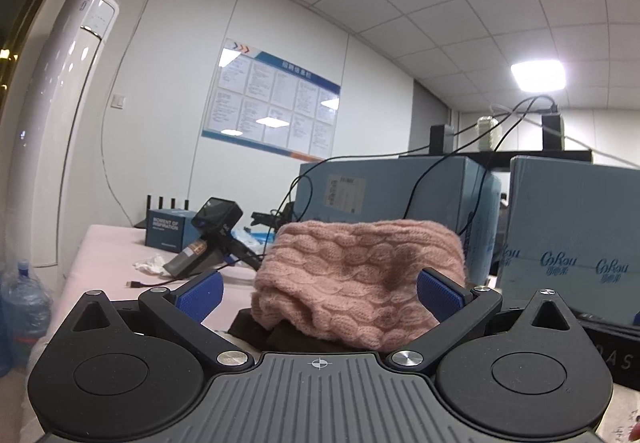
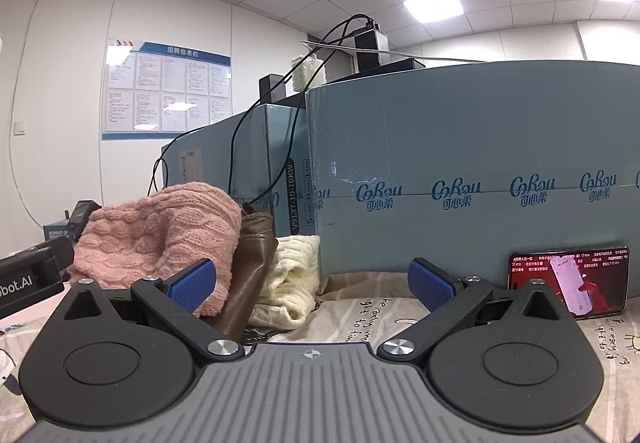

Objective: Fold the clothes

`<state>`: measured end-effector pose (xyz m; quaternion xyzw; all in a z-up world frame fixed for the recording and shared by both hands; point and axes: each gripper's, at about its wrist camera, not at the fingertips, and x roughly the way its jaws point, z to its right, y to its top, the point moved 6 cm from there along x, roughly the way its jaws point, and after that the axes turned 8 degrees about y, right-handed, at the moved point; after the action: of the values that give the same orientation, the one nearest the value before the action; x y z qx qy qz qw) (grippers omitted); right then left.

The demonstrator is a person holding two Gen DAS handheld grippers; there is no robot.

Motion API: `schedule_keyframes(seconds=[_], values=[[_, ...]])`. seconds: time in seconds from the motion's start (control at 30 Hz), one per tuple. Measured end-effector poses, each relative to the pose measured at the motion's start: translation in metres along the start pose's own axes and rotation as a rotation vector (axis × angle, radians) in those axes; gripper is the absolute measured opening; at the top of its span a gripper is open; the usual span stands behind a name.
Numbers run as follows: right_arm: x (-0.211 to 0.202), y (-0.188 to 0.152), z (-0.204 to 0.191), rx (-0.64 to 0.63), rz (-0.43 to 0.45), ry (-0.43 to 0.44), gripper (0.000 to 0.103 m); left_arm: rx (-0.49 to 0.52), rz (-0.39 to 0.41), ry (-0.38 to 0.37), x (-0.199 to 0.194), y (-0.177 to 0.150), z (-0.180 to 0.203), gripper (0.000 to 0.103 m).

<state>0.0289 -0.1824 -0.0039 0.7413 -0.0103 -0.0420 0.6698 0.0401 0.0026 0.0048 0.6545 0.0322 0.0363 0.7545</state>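
Both claws gape wide, gripping nothing. A folded pink knit sweater (image 1: 360, 283) sits just ahead of the left claw (image 1: 320, 293). Ahead-left of the right claw (image 2: 312, 283), brown (image 2: 250, 275) and cream garments (image 2: 290, 283) look unfolded.

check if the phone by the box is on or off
On: the phone leans against the blue box, its screen lit with a reddish picture.

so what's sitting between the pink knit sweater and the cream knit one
A brown leather-look garment stands between the pink cable-knit sweater and the cream knit sweater, touching both. The right wrist view shows it.
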Motion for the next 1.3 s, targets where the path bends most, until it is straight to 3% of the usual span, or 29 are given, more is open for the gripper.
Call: schedule_keyframes(seconds=[0.4,0.87,1.3], values=[[-0.016,0.002,-0.002,0.012,-0.039,-0.039,0.103,-0.041,0.004,-0.087,-0.004,0.001,0.004,0.103],[-0.068,0.02,0.011,0.042,-0.004,-0.142,0.103,-0.078,0.042,-0.172,-0.017,0.007,0.005,0.103],[-0.125,0.034,0.026,0.042,0.052,-0.235,0.103,-0.019,0.08,-0.352,-0.05,0.018,0.031,0.103]])
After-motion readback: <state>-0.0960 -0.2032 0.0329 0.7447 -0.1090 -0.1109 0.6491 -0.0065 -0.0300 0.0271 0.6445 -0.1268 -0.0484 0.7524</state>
